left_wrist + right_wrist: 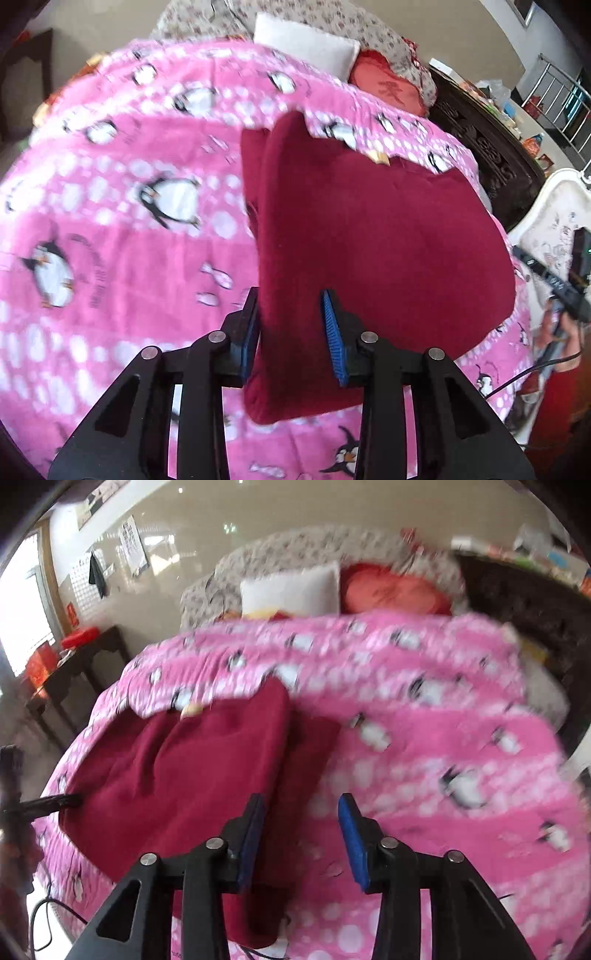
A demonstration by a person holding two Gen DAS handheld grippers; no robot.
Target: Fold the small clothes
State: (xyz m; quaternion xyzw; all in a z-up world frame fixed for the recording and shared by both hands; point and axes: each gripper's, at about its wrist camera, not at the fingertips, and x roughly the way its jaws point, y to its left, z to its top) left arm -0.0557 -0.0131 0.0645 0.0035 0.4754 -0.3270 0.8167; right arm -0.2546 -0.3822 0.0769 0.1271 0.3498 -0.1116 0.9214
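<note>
Maroon garment [369, 240] lies on the pink penguin blanket [110, 221], looks folded over at least once, more folds likely left; my left gripper [291, 332] and right gripper [303, 834] both apart, holding nothing.

A single large Chinese character, too blurred to be made out, is seen on the red cushion [388, 90] just right of the white pillow [306, 44]. Dark lettering is printed on the pink penguin blanket [110, 229] in front of the pillow, but it cannot be read.
</note>
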